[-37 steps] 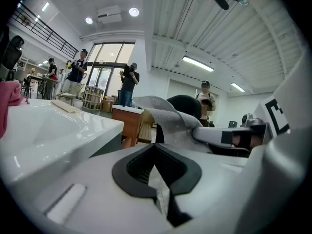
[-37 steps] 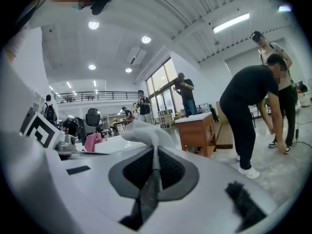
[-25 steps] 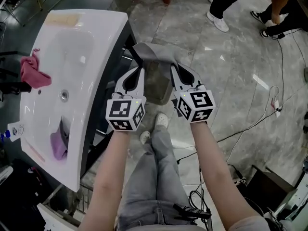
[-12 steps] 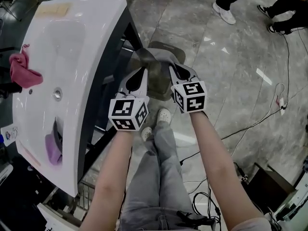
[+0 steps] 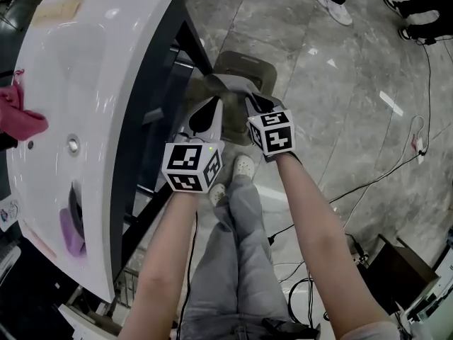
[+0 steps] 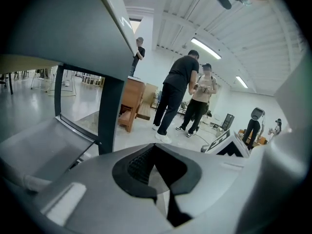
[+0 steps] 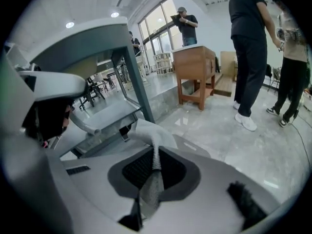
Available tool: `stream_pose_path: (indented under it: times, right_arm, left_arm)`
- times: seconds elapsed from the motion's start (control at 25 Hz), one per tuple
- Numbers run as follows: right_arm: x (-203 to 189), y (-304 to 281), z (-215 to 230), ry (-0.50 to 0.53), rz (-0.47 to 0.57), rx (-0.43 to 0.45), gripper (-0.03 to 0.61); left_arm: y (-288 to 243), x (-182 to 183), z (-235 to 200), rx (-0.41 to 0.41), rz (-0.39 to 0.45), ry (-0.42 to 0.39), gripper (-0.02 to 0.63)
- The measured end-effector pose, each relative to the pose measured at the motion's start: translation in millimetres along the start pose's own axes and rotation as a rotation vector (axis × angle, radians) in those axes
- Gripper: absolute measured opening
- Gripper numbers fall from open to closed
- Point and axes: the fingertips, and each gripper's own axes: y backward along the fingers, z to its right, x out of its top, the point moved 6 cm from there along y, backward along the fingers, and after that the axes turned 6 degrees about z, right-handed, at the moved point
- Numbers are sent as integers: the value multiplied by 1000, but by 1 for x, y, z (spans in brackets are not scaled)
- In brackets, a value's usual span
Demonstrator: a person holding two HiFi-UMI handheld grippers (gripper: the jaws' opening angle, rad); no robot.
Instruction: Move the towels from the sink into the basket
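Observation:
A grey towel (image 5: 231, 85) hangs stretched between both grippers over the grey-brown basket (image 5: 244, 62) on the floor beside the sink. My left gripper (image 5: 214, 103) is shut on one end; a thin strip of the cloth shows between its jaws (image 6: 158, 162). My right gripper (image 5: 253, 101) is shut on the other end, and the towel (image 7: 153, 130) runs out from its jaws (image 7: 155, 162). At the left stands the white sink (image 5: 106, 62). A pink towel (image 5: 18, 115) lies on its far edge and a purple towel (image 5: 71, 231) in its near end.
The sink's black frame (image 5: 152, 140) stands close to the left of the grippers. My own legs and shoes (image 5: 243, 167) are below them. Cables (image 5: 368, 183) trail over the marble floor at the right. People stand at the top right (image 5: 336, 6), beside a wooden cabinet (image 7: 197, 74).
Both grippers have moved forward together with the grey towel, lower over the basket. The sink has slid left in the view, so less of the pink towel shows.

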Motion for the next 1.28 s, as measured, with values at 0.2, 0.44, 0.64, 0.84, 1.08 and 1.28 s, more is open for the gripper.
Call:
stream_pose_path:
  times: [0.2,0.44,0.64,0.84,1.08,1.28]
  right_arm:
    - [-20,-28,3,3,-77,1,29]
    - [-33,-51,3,-8,-123,0,126]
    - [-38,-53,2,4,-156,-16,175]
    - [-32,-42,1,-20,-144,-5,176]
    - [-21,-27,-1,-17,-138,11,125]
    - [-12,-7,-8,37,-91,-4,34]
  left_arm:
    - [-7,-9,-7,-20,-28,-45,6]
    - [-8,-17,-22,-3,-46,-34,6]
    - [-6,-22,-25,5,-61,-23,6]
    - [-6,-17,-17,1,-60,-22,6]
    - [-4,-10,-1,-51,-65,-49,6]
    - [1,-4,8,-59,-71,-47,6]
